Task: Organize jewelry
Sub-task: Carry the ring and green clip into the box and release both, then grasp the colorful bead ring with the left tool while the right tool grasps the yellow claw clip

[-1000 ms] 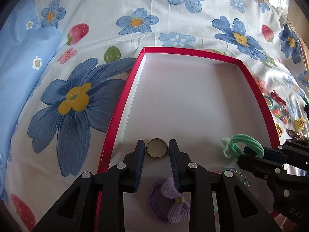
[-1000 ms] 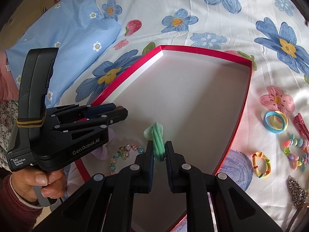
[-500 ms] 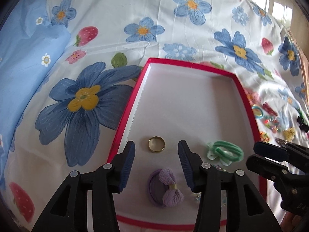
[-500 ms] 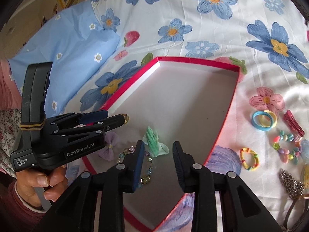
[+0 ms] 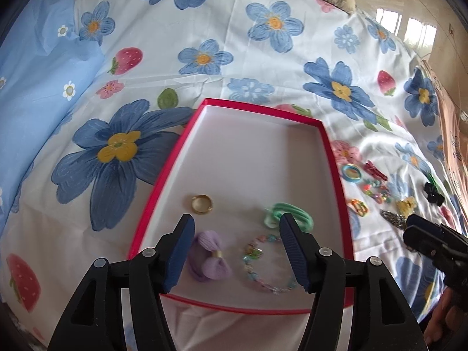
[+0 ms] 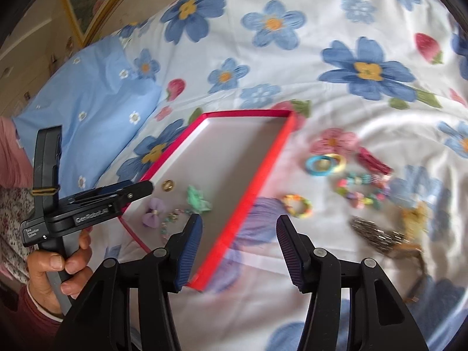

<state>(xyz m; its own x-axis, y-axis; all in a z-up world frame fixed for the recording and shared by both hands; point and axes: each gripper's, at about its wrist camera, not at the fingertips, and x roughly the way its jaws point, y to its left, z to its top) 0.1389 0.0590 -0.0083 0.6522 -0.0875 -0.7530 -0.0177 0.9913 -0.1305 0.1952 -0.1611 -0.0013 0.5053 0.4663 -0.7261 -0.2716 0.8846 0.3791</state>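
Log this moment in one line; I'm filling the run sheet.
left gripper: opening, empty | right gripper: opening, empty | red tray: gold ring, green scrunchie, purple bow, bead bracelet

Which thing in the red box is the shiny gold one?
The small gold ring. It lies alone toward the box's left side, a plain metal circle. The others are soft or beaded: the purple bow, green hair tie and bead bracelet.

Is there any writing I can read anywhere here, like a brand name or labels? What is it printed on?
"GenRobot.AI": white lettering on the side of the black left gripper, seen from the right wrist camera.
A small white label on the back end of the same gripper, stacked in three short lines: too small and blurred to read.
Nothing readable on the red box, the jewelry or the flowered bedsheet.
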